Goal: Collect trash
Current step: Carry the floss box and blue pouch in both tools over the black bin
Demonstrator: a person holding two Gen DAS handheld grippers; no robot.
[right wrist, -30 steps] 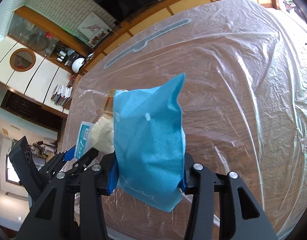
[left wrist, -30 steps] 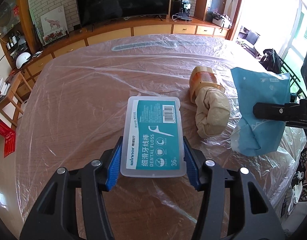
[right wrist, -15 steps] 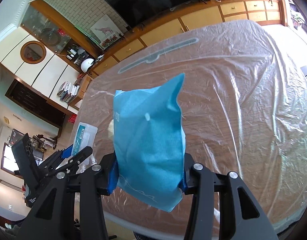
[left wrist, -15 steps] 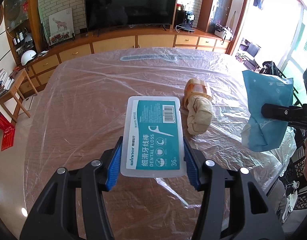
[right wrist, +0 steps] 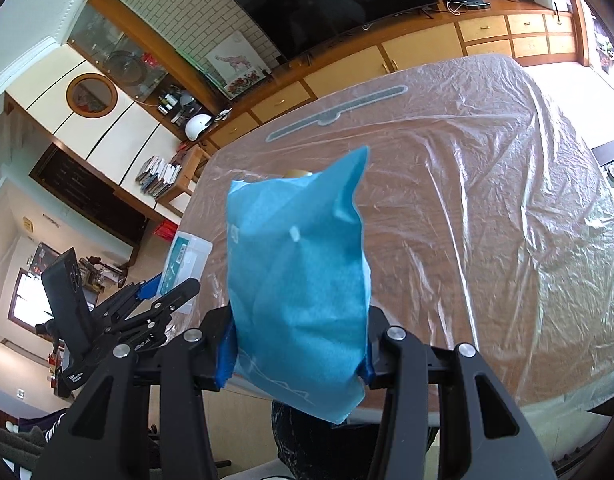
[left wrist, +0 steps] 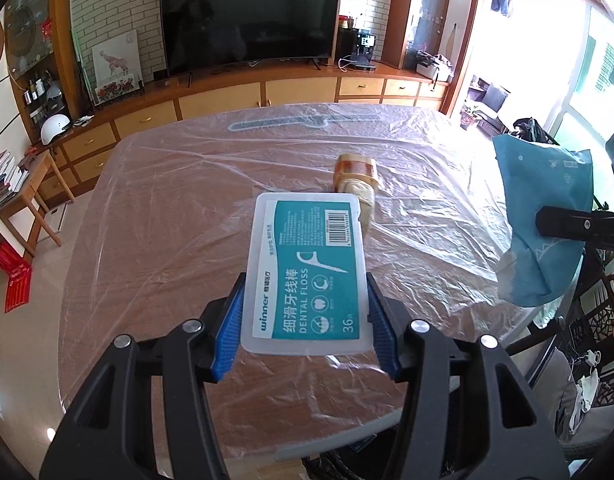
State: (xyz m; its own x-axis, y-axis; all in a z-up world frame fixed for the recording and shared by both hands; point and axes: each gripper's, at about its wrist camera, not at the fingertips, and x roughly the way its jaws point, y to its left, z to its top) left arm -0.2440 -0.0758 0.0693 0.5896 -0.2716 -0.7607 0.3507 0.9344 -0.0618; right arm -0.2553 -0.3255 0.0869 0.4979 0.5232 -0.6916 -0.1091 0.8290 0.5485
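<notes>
While both pieces are held off the table, the scene reads like this:

Left gripper (left wrist: 305, 312): clamped on the floss box (left wrist: 307, 276), centre of the left wrist view, lifted clear of the plastic sheet.
Tape roll (left wrist: 355, 170): lies on the table (left wrist: 167, 240) just above the box in the frame, with a beige wad (left wrist: 365, 200) touching it; both uncollected.
Right gripper (right wrist: 297, 356): pinched on the blue packet (right wrist: 299, 280), middle of the right wrist view and right edge of the left one.
Progress: two pieces in hand, two left, as far as I can judge; neither dropped off yet.
Bin bag (right wrist: 307, 428): something dark sits under the near table edge, bottom centre, likely the drop spot.
Room: tabletop otherwise bare; the grippers hang side by side near that edge, with open space between them.
</notes>
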